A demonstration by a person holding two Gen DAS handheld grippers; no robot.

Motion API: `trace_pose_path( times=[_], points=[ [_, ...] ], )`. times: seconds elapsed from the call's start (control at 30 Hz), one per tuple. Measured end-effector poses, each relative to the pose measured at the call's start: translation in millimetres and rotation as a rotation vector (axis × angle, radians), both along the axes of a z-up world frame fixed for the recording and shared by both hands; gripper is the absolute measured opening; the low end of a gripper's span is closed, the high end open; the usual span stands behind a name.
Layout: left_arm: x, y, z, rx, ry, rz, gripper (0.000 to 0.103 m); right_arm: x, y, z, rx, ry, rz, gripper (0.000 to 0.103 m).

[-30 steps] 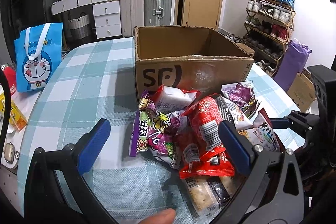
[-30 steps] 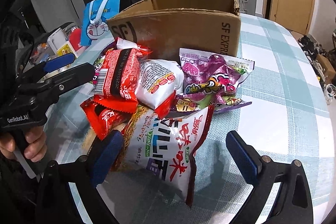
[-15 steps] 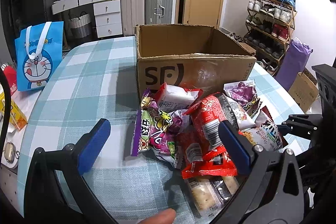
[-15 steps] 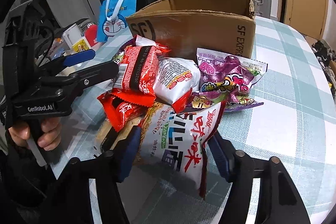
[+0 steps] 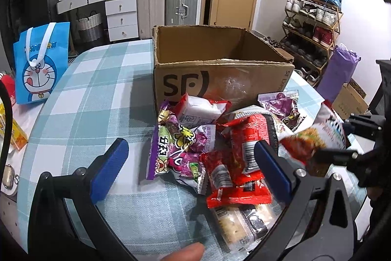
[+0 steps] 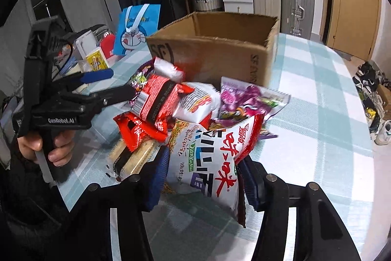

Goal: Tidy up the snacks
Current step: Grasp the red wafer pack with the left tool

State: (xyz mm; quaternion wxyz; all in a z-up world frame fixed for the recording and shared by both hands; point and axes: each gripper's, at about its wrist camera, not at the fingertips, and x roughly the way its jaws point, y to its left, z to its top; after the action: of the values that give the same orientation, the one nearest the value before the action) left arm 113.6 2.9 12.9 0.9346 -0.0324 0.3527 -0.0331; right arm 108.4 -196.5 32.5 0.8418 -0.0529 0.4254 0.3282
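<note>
The white and red noodle packet (image 6: 207,163) is gripped between the blue pads of the right gripper (image 6: 202,177), whose jaws are closing on its lower half; it is raised at the near edge of the snack pile (image 5: 215,151), in front of the open cardboard box (image 5: 220,80) on the checked tablecloth (image 5: 97,99). The left gripper (image 5: 190,168) is held wide open over the pile's left side, with nothing clasped

Hidden and blurred parts
The cardboard box (image 5: 220,80) floor stays hidden; the noodle packet (image 5: 315,138) looks blurred in the left view.
</note>
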Motion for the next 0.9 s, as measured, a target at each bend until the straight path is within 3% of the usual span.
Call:
trace_pose_path(
  times=[0.27,0.53,0.73,0.8,0.9],
  points=[
    [0,-19,-2,0.004,0.008,-0.038,0.102,1,-17,16,0.047,-0.041,-0.045,0.055],
    [4,-49,-10,0.050,0.019,-0.074,0.102,-2,-24,29,0.104,-0.140,-0.107,0.055],
    [10,-69,-15,0.107,0.021,-0.098,0.102,5,-32,30,0.127,-0.132,-0.154,0.055],
    [12,-75,-18,0.127,0.022,-0.105,0.094,7,-34,28,0.131,-0.126,-0.163,0.055],
    [12,-80,-21,0.115,0.040,-0.133,0.074,10,-35,25,0.132,-0.118,-0.166,0.055]
  ],
)
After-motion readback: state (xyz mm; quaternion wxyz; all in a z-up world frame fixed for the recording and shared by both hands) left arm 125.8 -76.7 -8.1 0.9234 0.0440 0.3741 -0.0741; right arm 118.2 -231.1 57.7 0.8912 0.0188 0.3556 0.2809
